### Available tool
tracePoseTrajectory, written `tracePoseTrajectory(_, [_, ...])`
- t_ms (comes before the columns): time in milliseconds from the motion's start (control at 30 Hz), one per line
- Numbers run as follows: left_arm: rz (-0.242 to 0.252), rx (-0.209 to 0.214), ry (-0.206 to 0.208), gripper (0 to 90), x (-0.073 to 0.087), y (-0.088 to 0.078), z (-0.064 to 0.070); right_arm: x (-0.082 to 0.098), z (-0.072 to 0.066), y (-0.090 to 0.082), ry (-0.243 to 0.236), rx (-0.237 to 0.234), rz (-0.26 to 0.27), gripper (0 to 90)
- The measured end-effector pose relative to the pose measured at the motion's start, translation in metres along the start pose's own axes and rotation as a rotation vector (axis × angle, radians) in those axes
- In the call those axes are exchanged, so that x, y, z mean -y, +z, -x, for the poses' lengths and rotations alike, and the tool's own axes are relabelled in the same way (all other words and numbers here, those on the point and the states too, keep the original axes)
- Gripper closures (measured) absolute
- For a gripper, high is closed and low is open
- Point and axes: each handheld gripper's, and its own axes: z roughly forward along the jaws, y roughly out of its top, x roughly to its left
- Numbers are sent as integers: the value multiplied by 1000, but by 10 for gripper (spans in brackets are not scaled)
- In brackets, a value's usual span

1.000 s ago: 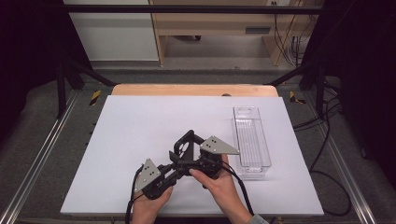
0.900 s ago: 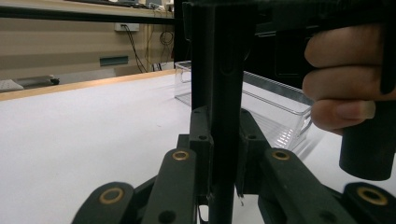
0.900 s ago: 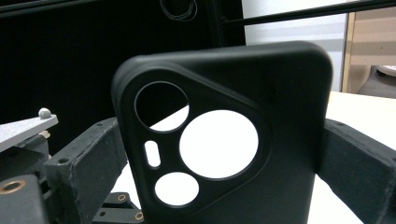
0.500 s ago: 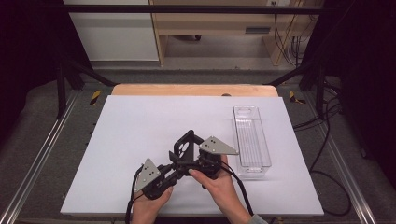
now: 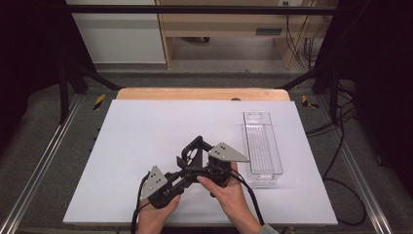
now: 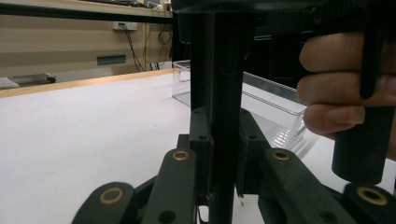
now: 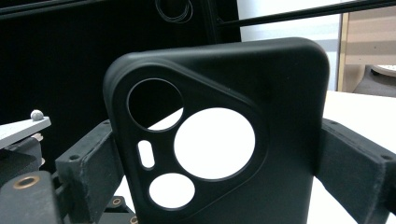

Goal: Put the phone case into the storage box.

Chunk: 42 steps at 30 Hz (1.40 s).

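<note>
Both the left gripper (image 5: 182, 180) and right gripper (image 5: 202, 168) are clamped on a matte black rubbery phone case (image 7: 219, 140) held above the white worktop (image 5: 146, 131), looks light and bendy, so I'd pinch the long edges.

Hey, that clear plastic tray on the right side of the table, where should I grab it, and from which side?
Grip a long side wall of the clear rectangular plastic tray, probably near the middle, coming down from above. It lies flat on the white table with its open top up, so the thin upright rim can slip between the jaws. Its near end, beside the right gripper, looks closest. That gripper is holding a black phone case.
</note>
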Motion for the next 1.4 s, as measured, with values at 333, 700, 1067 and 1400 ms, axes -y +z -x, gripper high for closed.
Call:
tracePoseTrajectory(333, [-4,-3,1,801,0,0,0,0,1,0,13,6,-12,115])
tracePoseTrajectory(700, [-7,-5,0,799,1,0,-1,-1,2,0,13,16,-25,126])
tracePoseTrajectory(1067, [-12,-20,7,744,2,1,-2,-2,3,-2,22,42,-29,133])
tracePoseTrajectory(1400, [-42,-61,35,421,3,5,-3,-4,17,-8,44,115,-18,133])
